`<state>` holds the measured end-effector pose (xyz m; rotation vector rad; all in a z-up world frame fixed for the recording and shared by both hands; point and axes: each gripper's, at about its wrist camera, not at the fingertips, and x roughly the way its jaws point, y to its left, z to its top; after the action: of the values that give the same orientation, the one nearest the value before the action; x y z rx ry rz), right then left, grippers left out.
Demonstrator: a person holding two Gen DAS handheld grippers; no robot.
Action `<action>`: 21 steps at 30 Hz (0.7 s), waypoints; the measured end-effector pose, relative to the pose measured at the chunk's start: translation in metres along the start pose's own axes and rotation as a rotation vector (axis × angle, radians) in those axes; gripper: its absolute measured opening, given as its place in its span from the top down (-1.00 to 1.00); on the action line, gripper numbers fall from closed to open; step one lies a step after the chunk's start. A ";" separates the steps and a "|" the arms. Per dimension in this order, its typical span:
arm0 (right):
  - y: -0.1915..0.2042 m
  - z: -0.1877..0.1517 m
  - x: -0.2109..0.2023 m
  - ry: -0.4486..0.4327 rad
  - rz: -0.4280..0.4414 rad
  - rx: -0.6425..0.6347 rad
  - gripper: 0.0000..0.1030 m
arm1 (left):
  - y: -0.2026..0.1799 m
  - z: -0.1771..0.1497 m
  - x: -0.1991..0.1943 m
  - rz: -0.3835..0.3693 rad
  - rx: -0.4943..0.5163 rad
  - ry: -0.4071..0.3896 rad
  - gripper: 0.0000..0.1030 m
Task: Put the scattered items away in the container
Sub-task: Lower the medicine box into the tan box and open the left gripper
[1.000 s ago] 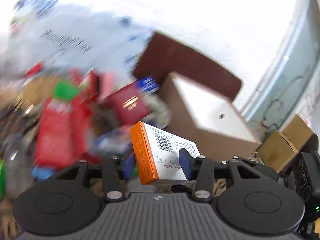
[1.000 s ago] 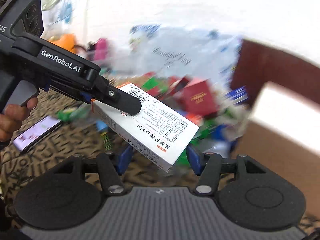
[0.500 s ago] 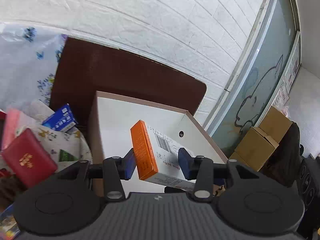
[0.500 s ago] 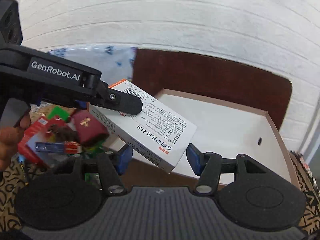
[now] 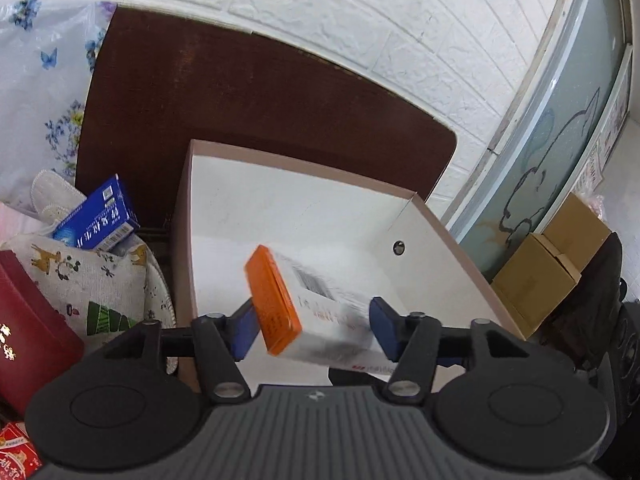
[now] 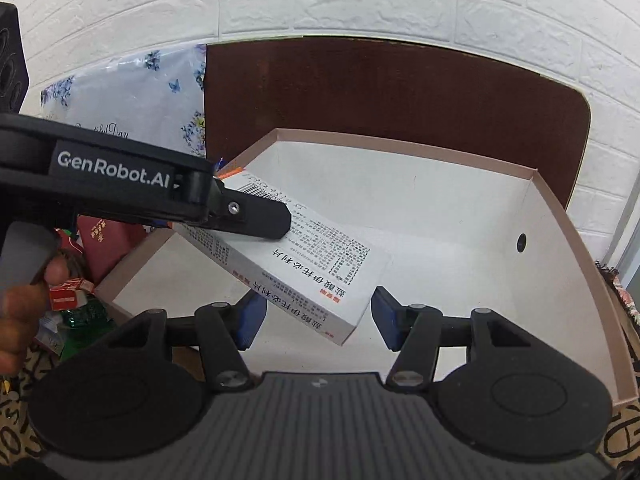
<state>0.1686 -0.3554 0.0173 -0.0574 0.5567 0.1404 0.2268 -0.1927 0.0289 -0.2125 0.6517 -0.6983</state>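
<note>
Over open cardboard box (image 5: pixel 424 216): my left gripper (image 5: pixel 312 326) spread, medicine carton (image 5: pixel 316 312) loose between pads; right gripper (image 6: pixel 316 320) apart, empty. Let carton fall flat inside.

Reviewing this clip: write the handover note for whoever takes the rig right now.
Left claw: open, the medicine box blurred between its pads, apparently dropping into the container.
Right claw: open, empty, above the container.
Done: no item rests in the container yet, as far as can be seen.
Left: blue box, red booklet and other clutter beside the container.
</note>
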 end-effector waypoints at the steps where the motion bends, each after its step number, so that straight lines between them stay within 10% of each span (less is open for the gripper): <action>1: -0.001 0.001 0.002 0.004 0.002 -0.002 -0.18 | 0.000 0.000 0.000 -0.015 0.006 -0.003 -0.41; 5: 0.001 0.003 0.004 -0.008 -0.009 -0.006 -0.72 | -0.006 0.001 -0.005 -0.041 0.005 -0.009 -0.87; 21: 0.000 0.001 -0.004 -0.023 -0.060 0.024 -0.85 | -0.005 -0.003 -0.014 -0.047 -0.032 -0.021 -0.97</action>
<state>0.1660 -0.3555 0.0200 -0.0495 0.5331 0.0758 0.2143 -0.1872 0.0357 -0.2647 0.6395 -0.7304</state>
